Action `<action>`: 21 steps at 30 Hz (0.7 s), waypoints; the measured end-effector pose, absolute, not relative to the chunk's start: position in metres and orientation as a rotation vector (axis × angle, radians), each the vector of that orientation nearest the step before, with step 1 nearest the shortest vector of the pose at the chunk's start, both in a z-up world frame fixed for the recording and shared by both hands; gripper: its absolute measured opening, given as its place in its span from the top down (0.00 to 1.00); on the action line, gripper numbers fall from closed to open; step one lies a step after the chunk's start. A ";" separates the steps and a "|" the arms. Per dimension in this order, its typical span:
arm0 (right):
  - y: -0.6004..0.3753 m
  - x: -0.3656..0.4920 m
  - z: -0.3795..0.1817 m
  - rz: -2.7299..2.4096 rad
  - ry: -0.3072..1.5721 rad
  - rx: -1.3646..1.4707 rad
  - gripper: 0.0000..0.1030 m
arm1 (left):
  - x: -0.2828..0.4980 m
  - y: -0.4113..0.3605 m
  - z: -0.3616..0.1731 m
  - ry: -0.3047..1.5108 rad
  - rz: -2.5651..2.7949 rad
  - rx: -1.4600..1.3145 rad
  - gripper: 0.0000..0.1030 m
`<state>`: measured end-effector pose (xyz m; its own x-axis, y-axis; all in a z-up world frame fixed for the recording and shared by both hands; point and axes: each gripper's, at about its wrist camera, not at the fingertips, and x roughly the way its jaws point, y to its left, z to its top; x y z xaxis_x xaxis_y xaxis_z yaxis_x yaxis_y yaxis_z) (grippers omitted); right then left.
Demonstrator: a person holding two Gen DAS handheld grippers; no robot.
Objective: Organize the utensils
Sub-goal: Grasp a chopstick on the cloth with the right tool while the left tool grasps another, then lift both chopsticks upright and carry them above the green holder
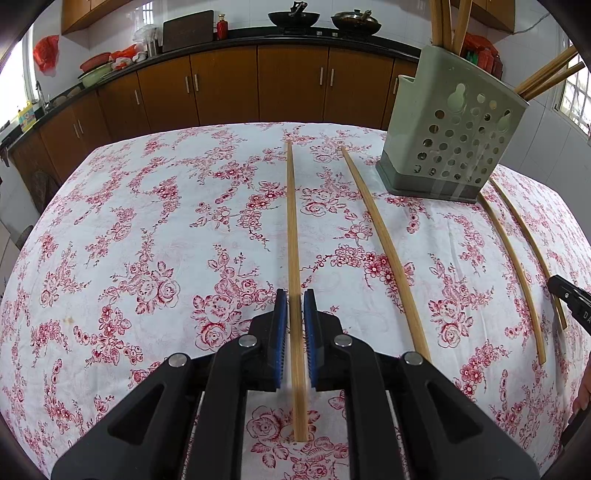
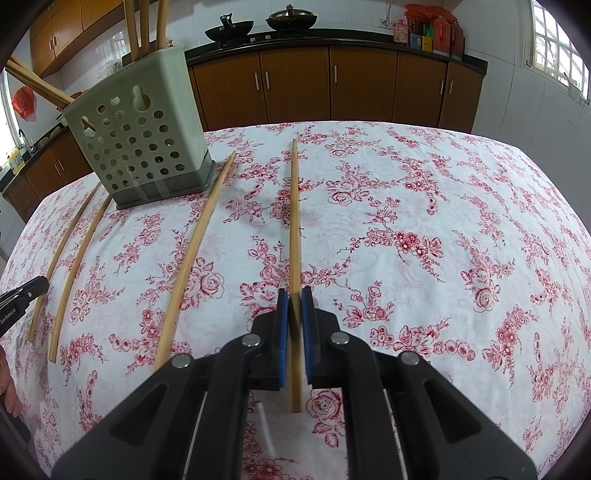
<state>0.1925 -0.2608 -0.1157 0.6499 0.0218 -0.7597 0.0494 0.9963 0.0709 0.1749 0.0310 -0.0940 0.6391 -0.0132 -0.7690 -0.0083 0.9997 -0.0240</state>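
**Desk:** What is the left gripper (image 1: pixel 294 295) doing?

**Photographer:** It sits low over the floral tablecloth (image 1: pixel 147 221), toward the near edge of the surface. Its blue-padded jaws straddle the leftmost chopstick (image 1: pixel 293 240), a slim gap showing on each side. The stick lies flat and runs straight toward the far edge.

**Desk:** And the right gripper (image 2: pixel 294 293)?

**Photographer:** Its jaws look pressed together on the rightmost chopstick (image 2: pixel 294 221), pinching it near its near end. The contact itself is blurred. That stick also points at the far edge.

**Desk:** Where do the rest lie?

**Photographer:** Two loose chopsticks lie on the cloth between the flanked pair, one (image 1: pixel 384 251) just left of the green holder (image 1: pixel 450 147), the other (image 1: pixel 511 258) on its right. The perforated holder stands upright toward the far edge of the surface, about midway between the grippers, with more chopsticks (image 1: pixel 443 22) standing and leaning in it.

**Desk:** Background?

**Photographer:** Brown cabinets (image 1: pixel 291 85) run beyond the table, with two dark woks (image 1: pixel 293 16) on the counter.
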 end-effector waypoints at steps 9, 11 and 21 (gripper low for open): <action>-0.261 0.193 -0.116 -0.013 0.863 0.096 0.90 | 0.173 0.027 -0.094 0.878 -0.008 -0.007 0.82; -0.262 0.191 -0.116 -0.016 0.863 0.105 0.90 | 0.167 0.027 -0.095 0.879 0.000 0.004 0.82; -0.260 0.179 -0.114 -0.004 0.865 0.103 0.93 | 0.153 0.027 -0.095 0.882 0.001 0.016 0.93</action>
<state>0.1788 -0.2598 -0.1138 0.6487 0.0386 -0.7600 0.0453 0.9950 0.0892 0.1529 0.0272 -0.0951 0.6353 0.0080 -0.7722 0.0056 0.9999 0.0150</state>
